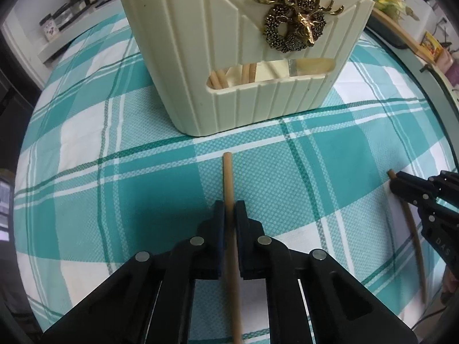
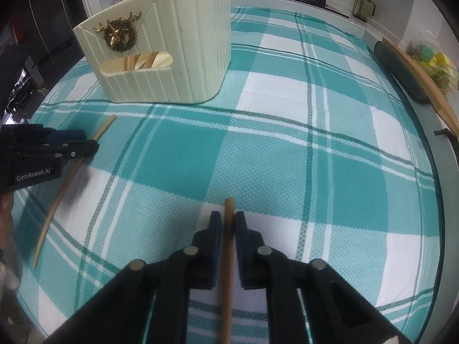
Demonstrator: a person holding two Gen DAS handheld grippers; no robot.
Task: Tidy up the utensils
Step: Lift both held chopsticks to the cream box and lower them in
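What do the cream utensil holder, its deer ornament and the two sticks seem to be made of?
The utensil holder looks like moulded plastic: matte cream, with even ribs. The deer ornament looks like cast metal with an antique brass finish: dark gold, with glinting relief. The stick in the left hand-held gripper and the stick in the right hand-held gripper look like unfinished wood or bamboo: pale tan and dull.
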